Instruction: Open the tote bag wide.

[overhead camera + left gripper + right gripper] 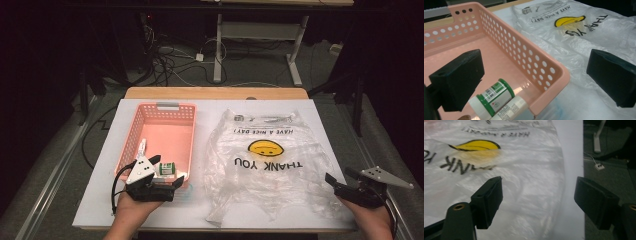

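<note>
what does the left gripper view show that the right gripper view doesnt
Left gripper view: the pink basket with two containers lying in its near corner, a green-capped bottle and a white tube beside it. The left hand-held gripper has its jaws wide apart, straddling the basket's near wall.

Right gripper view: the table's right edge and the dark floor with a cable plug. The right hand-held gripper is open above the bag's edge, gripping nothing.

Both: the clear plastic bag with its yellow smiley and black lettering.
</note>
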